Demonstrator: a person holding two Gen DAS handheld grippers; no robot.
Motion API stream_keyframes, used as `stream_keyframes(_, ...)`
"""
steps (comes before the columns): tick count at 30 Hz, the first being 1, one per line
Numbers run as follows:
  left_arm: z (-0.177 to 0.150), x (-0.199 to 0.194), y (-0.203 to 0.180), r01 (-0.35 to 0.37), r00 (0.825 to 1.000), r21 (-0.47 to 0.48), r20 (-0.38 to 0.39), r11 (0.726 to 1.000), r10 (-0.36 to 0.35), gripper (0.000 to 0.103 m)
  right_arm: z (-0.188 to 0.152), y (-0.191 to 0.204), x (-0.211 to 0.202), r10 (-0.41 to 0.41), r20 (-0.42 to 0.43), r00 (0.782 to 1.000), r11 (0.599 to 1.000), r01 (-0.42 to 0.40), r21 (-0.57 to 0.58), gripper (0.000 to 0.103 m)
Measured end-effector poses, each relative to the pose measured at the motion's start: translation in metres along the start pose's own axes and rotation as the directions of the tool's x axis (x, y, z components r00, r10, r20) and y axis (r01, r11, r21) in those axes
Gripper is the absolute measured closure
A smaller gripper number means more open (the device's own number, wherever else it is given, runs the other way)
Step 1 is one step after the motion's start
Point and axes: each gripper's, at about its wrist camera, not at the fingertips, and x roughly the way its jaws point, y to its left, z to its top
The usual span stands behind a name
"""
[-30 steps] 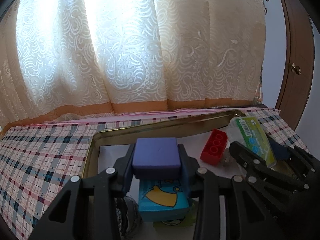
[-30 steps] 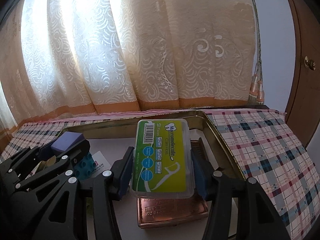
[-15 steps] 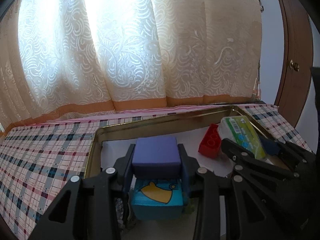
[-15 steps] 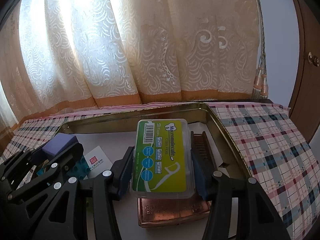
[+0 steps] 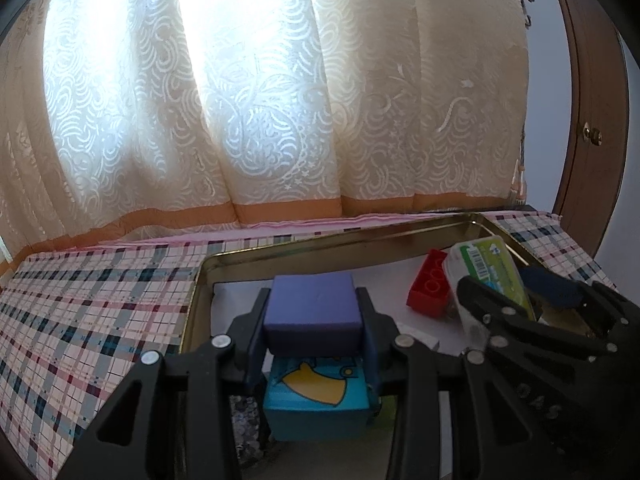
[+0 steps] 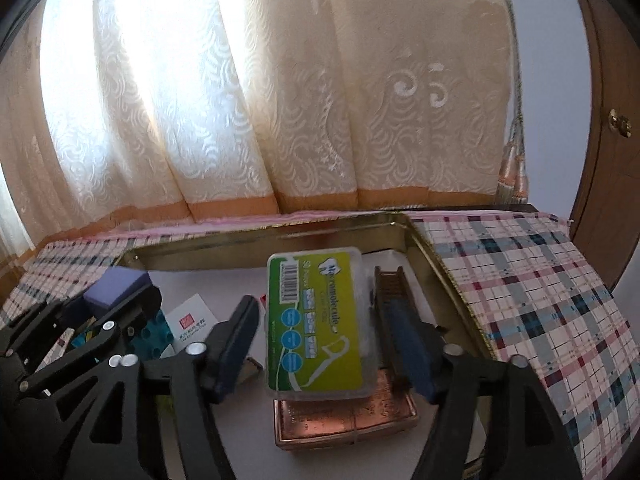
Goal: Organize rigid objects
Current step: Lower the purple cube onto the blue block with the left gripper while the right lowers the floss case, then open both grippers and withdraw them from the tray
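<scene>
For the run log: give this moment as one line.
left gripper: shut on purple block | right gripper: just opened, floss box released onto copper tin

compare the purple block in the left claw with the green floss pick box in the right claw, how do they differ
The solid purple rectangular block is opaque and unmarked; the clear plastic floss pick box with the green label carries a barcode and printing. The block is thick and squarish, the box flat and long. The left claw is clamped on the block, while the right claw, whose jaws have just been opening, stands clear of the box's sides. Both sit above other items inside the gold metal tray.
</scene>
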Motion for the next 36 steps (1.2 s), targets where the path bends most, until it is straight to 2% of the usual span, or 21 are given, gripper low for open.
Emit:
stream_keyframes(2, 0.0, 0.001, 0.0, 0.0, 1.0, 0.002, 0.0, 1.0, 0.0, 0.064, 0.0, -0.003, -0.004, 0.011, 0.019, 1.0, 1.0, -0.011, 0.014, 0.029)
stream_keyframes(5, 0.0, 0.002, 0.0, 0.004, 1.0, 0.002, 0.002, 1.0, -0.004, 0.064, 0.0, -0.004, -0.018, 0.008, 0.093, 0.996, 1.0, -0.01, 0.022, 0.029)
stream_keyframes(10, 0.0, 0.002, -0.001, 0.001, 1.0, 0.005, 0.005, 1.0, -0.001, 0.064, 0.002, -0.007, -0.04, -0.036, 0.214, 0.976, 0.999, 0.028, 0.043, 0.026)
stream_keyframes(11, 0.0, 0.002, -0.001, 0.001, 1.0, 0.005, 0.005, 1.0, -0.001, 0.064, 0.002, -0.008, -0.041, -0.041, 0.22, 0.975, 0.998, 0.031, 0.05, 0.023)
stream_keyframes(16, 0.001, 0.002, -0.002, 0.007, 1.0, -0.001, 0.003, 1.0, -0.007, 0.064, 0.002, -0.015, -0.039, -0.054, 0.206, 0.977, 0.995, 0.035, 0.093, 0.022)
stream_keyframes(19, 0.0, 0.002, -0.003, 0.008, 1.0, -0.003, 0.004, 1.0, -0.008, 0.064, 0.002, -0.015, -0.044, -0.066, 0.228, 0.971, 0.994, 0.045, 0.098, 0.022)
stream_keyframes(30, -0.001, 0.0, -0.012, -0.033, 0.999, 0.044, 0.027, 0.998, 0.032, 0.064, -0.005, -0.012, -0.056, -0.112, 0.26, 0.959, 0.991, 0.088, 0.103, 0.022)
stream_keyframes(31, -0.001, -0.001, -0.013, -0.04, 0.999, 0.056, 0.032, 0.998, 0.038, 0.06, -0.006, -0.011, -0.057, -0.122, 0.261, 0.958, 0.99, 0.098, 0.103, 0.022)
stream_keyframes(32, -0.002, -0.003, -0.016, -0.04, 0.999, 0.072, 0.033, 0.997, 0.038, 0.042, -0.006, -0.01, -0.058, -0.129, 0.263, 0.956, 0.989, 0.106, 0.1, 0.022)
stream_keyframes(33, -0.003, -0.005, -0.018, -0.036, 0.999, 0.087, 0.035, 0.996, 0.033, 0.03, -0.007, -0.009, -0.059, -0.135, 0.266, 0.955, 0.989, 0.113, 0.096, 0.022)
stream_keyframes(34, -0.003, -0.009, -0.02, -0.033, 0.998, 0.099, 0.048, 0.995, 0.028, 0.006, -0.008, -0.007, -0.061, -0.15, 0.271, 0.951, 0.987, 0.13, 0.093, 0.022)
stream_keyframes(35, -0.004, -0.016, -0.022, -0.034, 0.996, 0.109, 0.085, 0.993, 0.025, 0.0, -0.008, -0.007, -0.062, -0.159, 0.276, 0.948, 0.986, 0.139, 0.091, 0.02)
stream_keyframes(36, -0.005, -0.021, -0.024, -0.038, 0.993, 0.11, 0.111, 0.993, 0.026, 0.0, -0.009, -0.006, -0.065, -0.174, 0.287, 0.942, 0.984, 0.154, 0.093, 0.018)
